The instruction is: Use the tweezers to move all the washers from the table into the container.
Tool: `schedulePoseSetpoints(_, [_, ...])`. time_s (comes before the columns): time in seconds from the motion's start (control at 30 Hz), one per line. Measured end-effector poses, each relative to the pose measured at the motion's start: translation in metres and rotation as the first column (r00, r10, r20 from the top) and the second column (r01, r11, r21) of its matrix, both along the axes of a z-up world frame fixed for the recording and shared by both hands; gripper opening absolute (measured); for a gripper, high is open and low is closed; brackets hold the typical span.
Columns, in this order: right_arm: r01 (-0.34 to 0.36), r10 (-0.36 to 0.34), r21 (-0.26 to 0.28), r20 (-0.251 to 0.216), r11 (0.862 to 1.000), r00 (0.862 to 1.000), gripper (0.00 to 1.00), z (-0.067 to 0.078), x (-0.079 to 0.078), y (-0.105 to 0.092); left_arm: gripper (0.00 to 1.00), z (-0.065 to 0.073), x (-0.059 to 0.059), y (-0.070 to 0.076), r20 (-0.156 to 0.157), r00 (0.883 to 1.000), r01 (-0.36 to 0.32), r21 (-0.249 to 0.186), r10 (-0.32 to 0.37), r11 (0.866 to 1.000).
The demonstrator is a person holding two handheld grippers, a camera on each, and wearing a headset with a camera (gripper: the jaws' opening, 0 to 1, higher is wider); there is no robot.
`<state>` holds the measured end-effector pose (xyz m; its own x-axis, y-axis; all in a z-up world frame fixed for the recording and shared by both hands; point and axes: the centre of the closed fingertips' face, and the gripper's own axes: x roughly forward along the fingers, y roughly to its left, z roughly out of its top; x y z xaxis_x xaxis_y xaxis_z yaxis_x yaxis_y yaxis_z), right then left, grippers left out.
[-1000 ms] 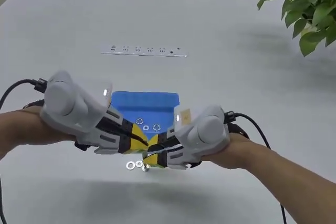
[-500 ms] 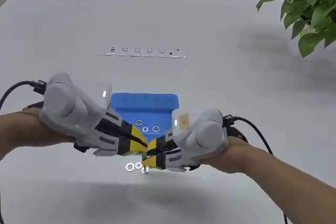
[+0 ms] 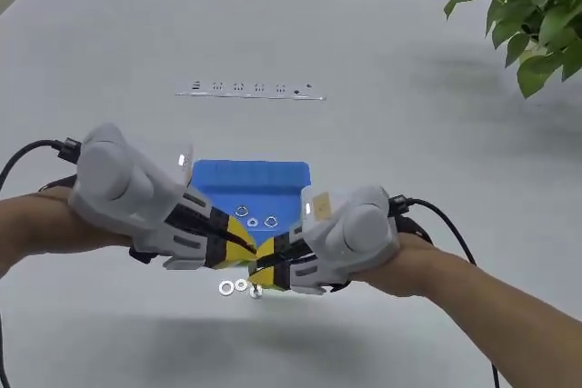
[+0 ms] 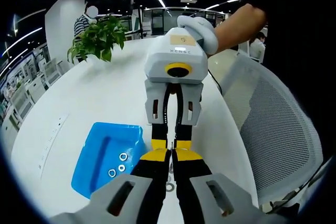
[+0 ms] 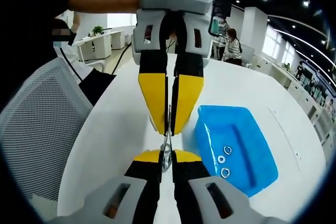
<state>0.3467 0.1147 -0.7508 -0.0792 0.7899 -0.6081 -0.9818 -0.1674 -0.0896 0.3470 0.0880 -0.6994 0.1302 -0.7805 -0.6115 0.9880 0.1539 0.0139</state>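
Note:
The blue container (image 3: 252,179) holds three washers (image 3: 253,221), seen again as washers (image 5: 223,159) in the right gripper view. In front of it three more washers (image 3: 240,287) lie on the table. My left gripper (image 3: 247,250) and right gripper (image 3: 264,265) meet tip to tip just above them. The thin metal tweezers (image 5: 167,148) run between both pairs of yellow jaws, so each gripper is shut on them. In the left gripper view my left gripper (image 4: 170,156) faces the right gripper (image 4: 171,144), and one washer (image 4: 169,186) shows beneath the jaws.
A flat strip with sockets (image 3: 250,90) lies on the table beyond the container. A green plant (image 3: 532,15) stands at the far right. A mesh chair (image 4: 273,124) sits off the table's near edge. Cables trail from both grippers.

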Motion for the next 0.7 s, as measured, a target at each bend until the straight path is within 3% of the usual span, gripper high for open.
schedulePoseSetpoints(0.37, [0.016,-0.016,0.019,0.009,1.000,1.000,0.08,0.012,0.004,-0.003,0.23,0.007,0.003,0.006,-0.004,0.997,-0.079,-0.052,0.079,0.995])
schedulePoseSetpoints(0.57, [0.019,-0.020,0.030,0.023,0.999,1.000,0.08,0.023,0.008,-0.004,0.35,0.014,0.002,0.012,-0.024,0.988,-0.152,-0.113,0.150,0.982])
schedulePoseSetpoints(0.7, [0.021,-0.022,0.034,0.031,0.999,0.999,0.08,0.030,0.011,-0.003,0.49,0.016,0.002,0.017,-0.038,0.979,-0.202,-0.146,0.199,0.968])
